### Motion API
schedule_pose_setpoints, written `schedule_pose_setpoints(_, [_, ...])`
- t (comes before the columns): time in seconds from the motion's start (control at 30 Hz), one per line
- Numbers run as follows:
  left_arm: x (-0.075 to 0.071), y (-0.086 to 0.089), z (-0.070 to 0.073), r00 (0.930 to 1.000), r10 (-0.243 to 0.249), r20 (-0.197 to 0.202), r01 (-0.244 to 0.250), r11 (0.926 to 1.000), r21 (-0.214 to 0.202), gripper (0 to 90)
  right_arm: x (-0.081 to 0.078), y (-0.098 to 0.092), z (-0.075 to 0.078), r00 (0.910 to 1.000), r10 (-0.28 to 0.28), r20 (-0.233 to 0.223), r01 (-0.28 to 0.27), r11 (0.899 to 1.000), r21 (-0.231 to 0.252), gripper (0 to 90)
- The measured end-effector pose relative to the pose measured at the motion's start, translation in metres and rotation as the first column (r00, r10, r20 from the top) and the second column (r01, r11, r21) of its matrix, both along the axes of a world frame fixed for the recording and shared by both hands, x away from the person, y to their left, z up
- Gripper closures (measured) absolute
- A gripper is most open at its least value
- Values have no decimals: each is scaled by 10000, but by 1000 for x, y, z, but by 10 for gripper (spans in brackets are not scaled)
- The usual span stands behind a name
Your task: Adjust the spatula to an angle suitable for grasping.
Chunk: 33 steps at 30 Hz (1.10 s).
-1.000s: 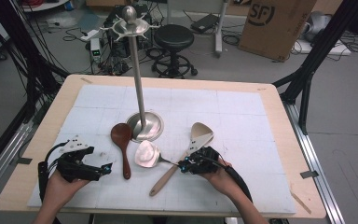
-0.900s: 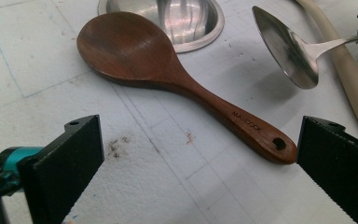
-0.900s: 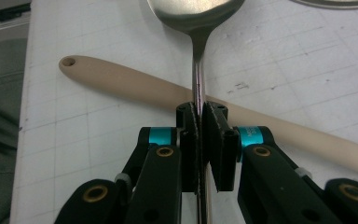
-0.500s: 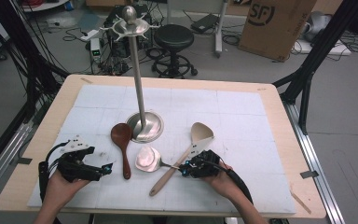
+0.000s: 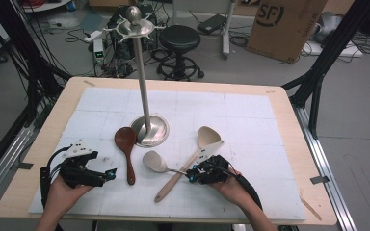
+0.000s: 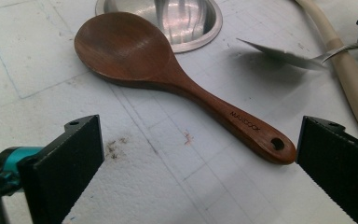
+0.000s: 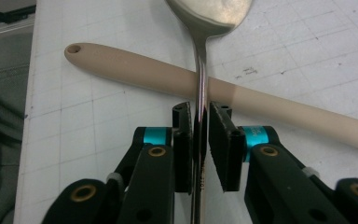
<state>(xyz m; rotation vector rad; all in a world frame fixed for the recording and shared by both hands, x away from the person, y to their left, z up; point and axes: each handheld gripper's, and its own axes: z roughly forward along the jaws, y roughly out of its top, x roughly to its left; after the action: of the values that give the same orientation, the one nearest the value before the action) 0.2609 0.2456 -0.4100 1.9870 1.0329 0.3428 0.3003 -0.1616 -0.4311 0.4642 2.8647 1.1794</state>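
While the right tongs [image 5: 192, 174] sit low at the lower middle of the high view, their jaws are narrow with the thin handle of the metal spoon [image 5: 154, 161] between them. The jaws have just been opening a little, though in the right gripper view the pads look pressed to the handle.

Spoon's place: on the white mat of the counter [image 5: 270, 101], below the base of the hanging stand [image 5: 142, 72]. Its handle crosses over the handle of the pale wooden spoon [image 5: 192, 159]. In the left gripper view the bowl seems to float above its own shadow, so it is likely carried and not lying flat.

Long axis runs nearly left to right in the high view. The bowl points left and slightly up-frame, and the handle end points right into the tongs.

Left tongs [image 5: 108, 175] are wide, holding nothing. They sit at the lower left, with their jaws either side of the handle tip of the dark wooden spoon [image 6: 168, 70].

Step in hand, as I read it, is handling the metal spoon by its handle. To do it well:
- Keep the grip square on the flat of the handle. It is slim and slick, so a loose pinch lets the bowl roll or droop.
- Lift clear of the pale handle beneath before any swing, or it drags along.
- Keep the bowl away from the stand's base.
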Motion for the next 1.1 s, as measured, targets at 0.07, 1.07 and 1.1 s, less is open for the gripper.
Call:
schedule_pose_setpoints(0.07, [0, 0, 0, 10000, 23, -1, -23, 10000, -8, 16, -1, -1, 0, 10000, -24, -35, 24, 10000, -14, 765])
schedule_pose_setpoints(1.07, [0, -1, -1, 10000, -1, -38, 1, 10000, 41, 16, -28, -57, 2, 9979, -637, -107, 641, 9969, 455, 586])
schedule_pose_setpoints(1.1, [0, -1, -1, 10000, 6, -24, -6, 10000, 48, 16, -29, -60, 1, 9978, -652, -107, 656, 9969, 439, 586])
